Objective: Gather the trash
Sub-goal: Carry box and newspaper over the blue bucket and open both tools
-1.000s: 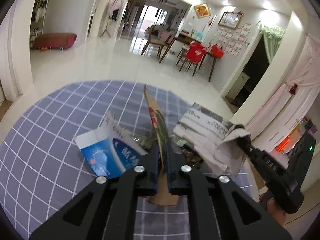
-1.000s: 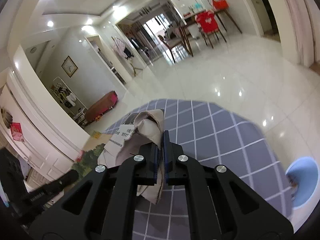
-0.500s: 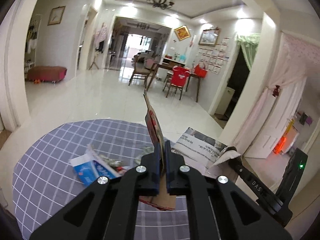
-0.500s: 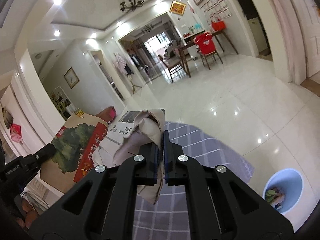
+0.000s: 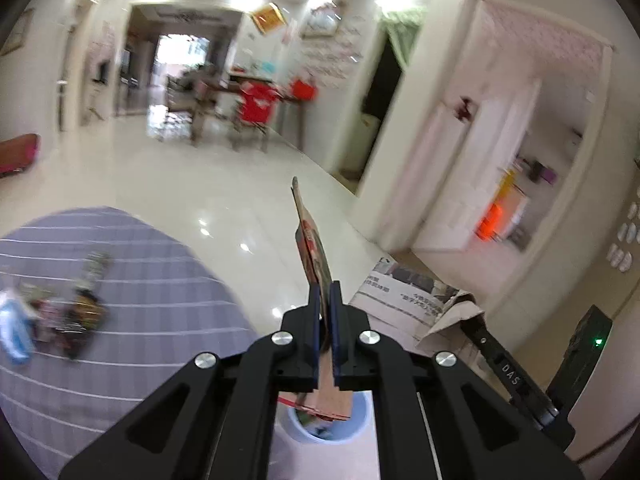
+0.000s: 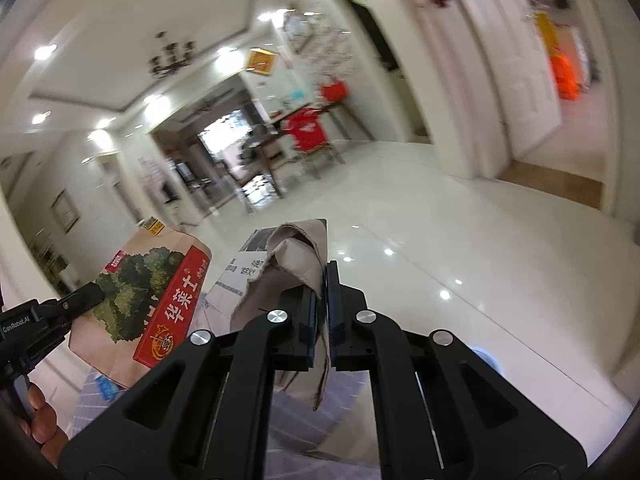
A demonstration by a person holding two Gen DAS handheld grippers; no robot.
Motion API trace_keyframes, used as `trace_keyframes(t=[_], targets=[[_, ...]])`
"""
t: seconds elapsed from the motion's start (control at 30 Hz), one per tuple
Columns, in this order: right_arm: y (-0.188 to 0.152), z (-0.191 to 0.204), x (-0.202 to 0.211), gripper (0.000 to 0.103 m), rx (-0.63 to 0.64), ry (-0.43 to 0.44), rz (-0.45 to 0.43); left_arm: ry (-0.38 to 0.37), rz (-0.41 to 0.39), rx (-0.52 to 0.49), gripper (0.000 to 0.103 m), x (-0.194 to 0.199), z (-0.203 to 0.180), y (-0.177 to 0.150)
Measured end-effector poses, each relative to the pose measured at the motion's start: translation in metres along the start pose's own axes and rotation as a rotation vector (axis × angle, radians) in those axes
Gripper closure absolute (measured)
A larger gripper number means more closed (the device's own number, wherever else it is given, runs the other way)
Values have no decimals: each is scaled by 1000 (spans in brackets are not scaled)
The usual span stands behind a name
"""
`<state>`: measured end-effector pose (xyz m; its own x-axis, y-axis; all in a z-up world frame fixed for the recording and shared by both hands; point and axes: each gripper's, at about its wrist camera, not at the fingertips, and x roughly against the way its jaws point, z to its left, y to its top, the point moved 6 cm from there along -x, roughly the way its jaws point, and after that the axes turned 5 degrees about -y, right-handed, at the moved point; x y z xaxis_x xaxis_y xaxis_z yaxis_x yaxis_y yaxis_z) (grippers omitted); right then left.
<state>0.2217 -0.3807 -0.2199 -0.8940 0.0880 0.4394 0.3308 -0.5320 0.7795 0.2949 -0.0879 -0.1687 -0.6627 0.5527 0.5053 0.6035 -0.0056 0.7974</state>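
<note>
My left gripper [image 5: 325, 300] is shut on a flat cardboard piece [image 5: 312, 240] with red and green print, seen edge-on and standing upright. Its lower end hangs over a light blue bin [image 5: 363, 414] on the floor. In the right wrist view the same cardboard [image 6: 160, 288] shows its tree picture, pinched by the left gripper [image 6: 94, 292]. My right gripper [image 6: 324, 280] is shut on a torn grey printed paper box [image 6: 296, 260]. This box [image 5: 408, 288] and the right gripper [image 5: 468, 320] appear to the right in the left wrist view.
A round table with a purple checked cloth [image 5: 132, 280] lies to the left, with a blue-white carton [image 5: 14, 328] and small wrappers [image 5: 80, 308] on it. The bin's rim [image 6: 485, 356] shows in the right wrist view. Glossy white floor stretches ahead to a dining table with red chairs [image 5: 256, 104].
Both grippers have swung right, away from the table, carrying the cardboard and the paper box. The table has slid to the left edge and the blue bin now sits under the left gripper.
</note>
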Motion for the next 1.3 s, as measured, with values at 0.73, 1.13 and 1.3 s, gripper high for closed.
trace_keyframes(t=[0.73,1.13,1.3], targets=[[-60,-167,-114,94,-213,-140,280,2,314,-87,99,-199,-29,-96],[-98,-166,-145,39,-208,-153,403,15,379,-92,99,-229,-20,-118],[-91,-150,-122,39,-201,-150,359,4,399,-106,99,-237,-29,-126]])
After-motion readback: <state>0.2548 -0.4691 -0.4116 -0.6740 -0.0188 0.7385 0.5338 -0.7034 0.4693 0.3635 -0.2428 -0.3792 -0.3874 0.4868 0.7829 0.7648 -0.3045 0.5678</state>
